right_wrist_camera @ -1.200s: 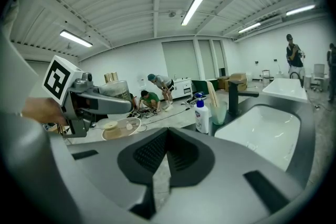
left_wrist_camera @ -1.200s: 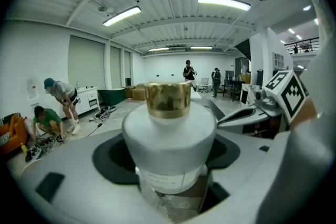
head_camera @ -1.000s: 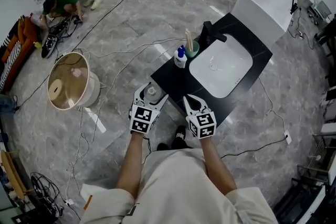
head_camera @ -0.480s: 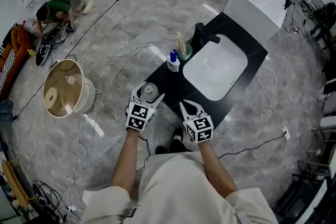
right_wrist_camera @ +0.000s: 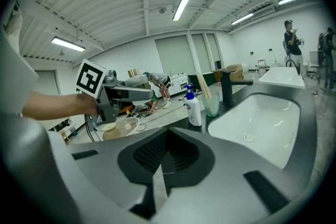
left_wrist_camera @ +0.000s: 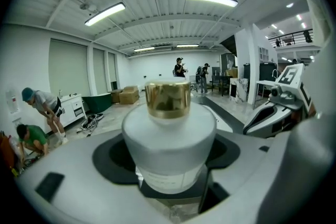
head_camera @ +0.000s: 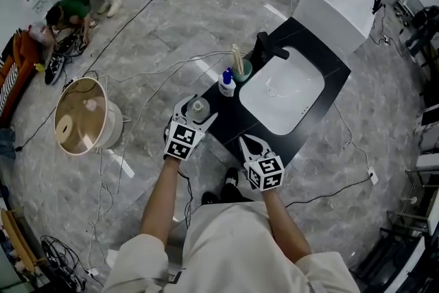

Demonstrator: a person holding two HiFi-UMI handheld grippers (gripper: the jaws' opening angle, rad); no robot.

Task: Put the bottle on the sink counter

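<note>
Clamping the bottle (left_wrist_camera: 168, 131), the left gripper (head_camera: 199, 111) hovers over the counter's (head_camera: 235, 120) left corner; the right gripper (head_camera: 247, 143), jaws together and empty, hangs at its near edge.

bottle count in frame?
2. A gold-capped bottle in the left hand-held gripper; a blue-topped pump bottle on the sink counter beside the cup. No others seen.

right gripper (right_wrist_camera: 167, 150) fingers pressed together; pump bottle (right_wrist_camera: 193, 110) and cup (right_wrist_camera: 212, 105) stand on the dark sink counter (right_wrist_camera: 177, 123).
</note>
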